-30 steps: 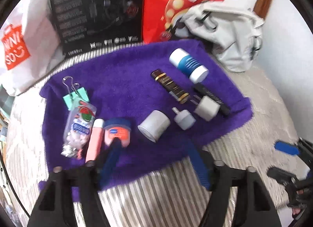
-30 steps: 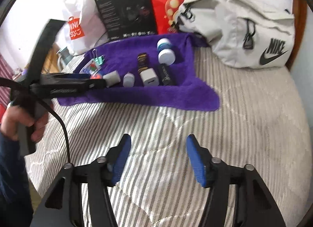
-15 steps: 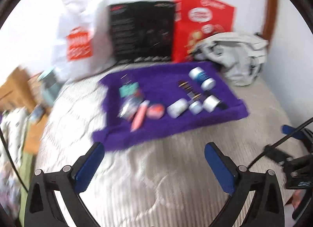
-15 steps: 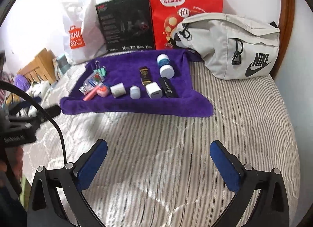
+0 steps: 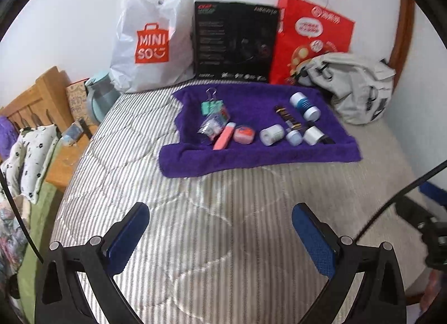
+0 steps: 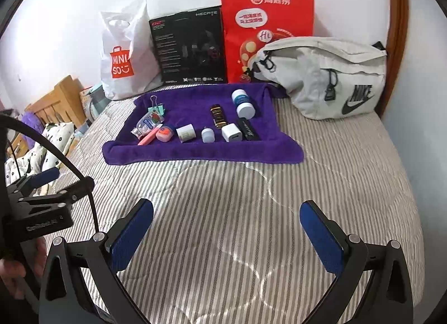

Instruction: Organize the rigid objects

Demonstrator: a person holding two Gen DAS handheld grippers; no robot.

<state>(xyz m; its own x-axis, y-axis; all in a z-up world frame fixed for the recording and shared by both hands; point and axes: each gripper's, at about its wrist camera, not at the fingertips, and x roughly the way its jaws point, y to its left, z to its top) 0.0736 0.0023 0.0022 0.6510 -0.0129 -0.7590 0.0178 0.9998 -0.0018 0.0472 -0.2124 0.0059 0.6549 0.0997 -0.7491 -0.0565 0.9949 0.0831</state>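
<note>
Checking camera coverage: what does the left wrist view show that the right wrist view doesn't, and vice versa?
Left wrist only: the open left gripper seen from behind its own fingers, and little of the right gripper at the frame's right edge.

Right wrist only: the open right gripper, plus the logo side of the grey fabric waist bag.

Both: the purple towel with small items on the striped bedcover.

A purple towel (image 6: 195, 153) lies on a bedcover (image 6: 251, 212) striped grey and white. On the towel are a mint-green clip (image 6: 157, 109), a pink tube (image 6: 149, 136), a white charger (image 6: 232, 132), a black and gold tube (image 6: 218, 116) and a blue and white jar (image 6: 242, 102). Behind stand a white bag (image 6: 125, 56) with an orange logo, a black box (image 6: 190, 47) and a red bag (image 6: 265, 30). The pouch (image 6: 329, 72) is light grey with a black logo. Both grippers' pads (image 6: 131, 237) are blue on black frames.
</note>
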